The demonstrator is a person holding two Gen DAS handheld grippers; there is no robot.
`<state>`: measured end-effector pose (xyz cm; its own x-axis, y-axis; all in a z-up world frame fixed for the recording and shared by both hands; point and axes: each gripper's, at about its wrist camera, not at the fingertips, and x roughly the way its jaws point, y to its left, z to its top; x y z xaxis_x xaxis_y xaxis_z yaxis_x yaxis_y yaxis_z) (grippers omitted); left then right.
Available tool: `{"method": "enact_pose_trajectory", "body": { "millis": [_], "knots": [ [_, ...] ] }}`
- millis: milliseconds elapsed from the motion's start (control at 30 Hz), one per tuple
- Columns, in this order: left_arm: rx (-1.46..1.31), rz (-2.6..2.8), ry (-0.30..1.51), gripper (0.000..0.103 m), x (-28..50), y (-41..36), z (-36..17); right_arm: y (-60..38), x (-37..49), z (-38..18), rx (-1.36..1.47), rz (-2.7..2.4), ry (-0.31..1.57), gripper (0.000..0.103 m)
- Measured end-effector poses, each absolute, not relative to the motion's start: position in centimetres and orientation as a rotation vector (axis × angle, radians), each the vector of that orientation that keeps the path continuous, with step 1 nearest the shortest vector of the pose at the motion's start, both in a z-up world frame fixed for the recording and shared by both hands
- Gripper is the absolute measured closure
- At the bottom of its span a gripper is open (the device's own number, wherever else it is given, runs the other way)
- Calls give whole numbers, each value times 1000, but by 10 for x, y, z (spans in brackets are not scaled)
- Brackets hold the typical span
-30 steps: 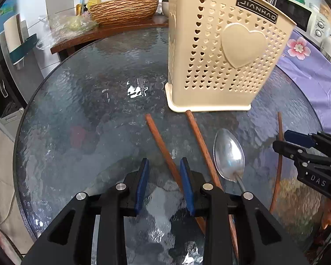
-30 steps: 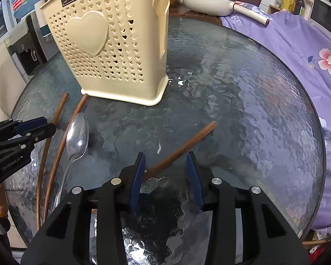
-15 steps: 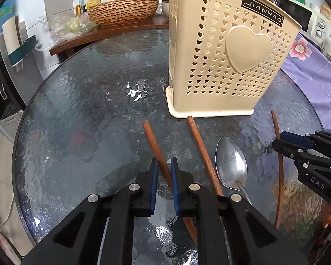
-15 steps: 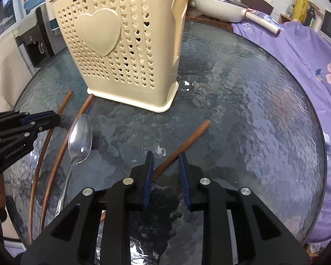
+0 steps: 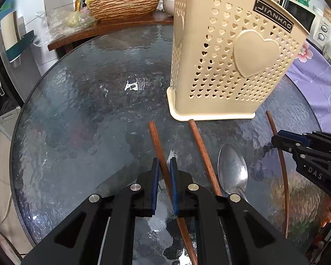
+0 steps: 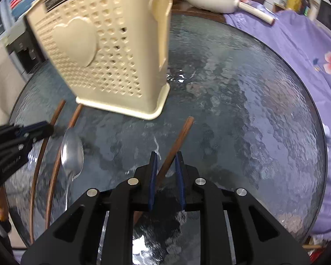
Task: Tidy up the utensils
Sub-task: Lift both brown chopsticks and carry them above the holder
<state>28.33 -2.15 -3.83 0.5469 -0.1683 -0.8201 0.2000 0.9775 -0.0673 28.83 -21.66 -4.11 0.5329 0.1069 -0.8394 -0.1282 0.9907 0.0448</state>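
Both my grippers are clamped on chopsticks right now. Left gripper (image 5: 164, 165) has its fingers squeezed on a wooden chopstick (image 5: 155, 137) lying on the glass counter (image 5: 77, 121); right gripper (image 6: 166, 161) is pinching another chopstick (image 6: 183, 130). A third chopstick (image 5: 198, 141) and a metal spoon (image 5: 231, 167) lie between them, just in front of the cream utensil holder (image 5: 229, 66).

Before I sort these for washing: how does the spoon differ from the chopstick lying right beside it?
The spoon is shiny silver metal with a broad oval bowl; the chopstick beside it is a reddish-brown, thin straight rod. The chopstick's tip nearly reaches the cream holder; the spoon stops shorter. Both lie flat, ungripped, on the glass table.
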Motion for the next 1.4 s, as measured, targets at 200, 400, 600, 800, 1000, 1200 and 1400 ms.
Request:
{"method": "enact_pose_trajectory", "body": {
  "millis": [200,400,600,800,1000,1200,1400],
  "knots": [
    [17,-204,976,93,291,-23,-39,-215,308,-41,-3,69,1014,84],
    [35,-188,973,93,300,-29,-40,-215,322,-42,1,40,1018,84],
    [43,-170,973,95,302,-30,-41,-220,332,-44,21,18,1001,91],
    [35,-158,965,96,300,-30,-42,-223,330,-46,37,16,988,94],
    [46,-141,949,96,295,-36,-42,-223,320,-48,53,16,975,96],
    [39,-139,949,96,289,-39,-42,-227,316,-49,87,26,963,96],
    [-12,-149,923,96,285,-25,-30,-243,302,-40,179,75,904,96]
  ]
}}
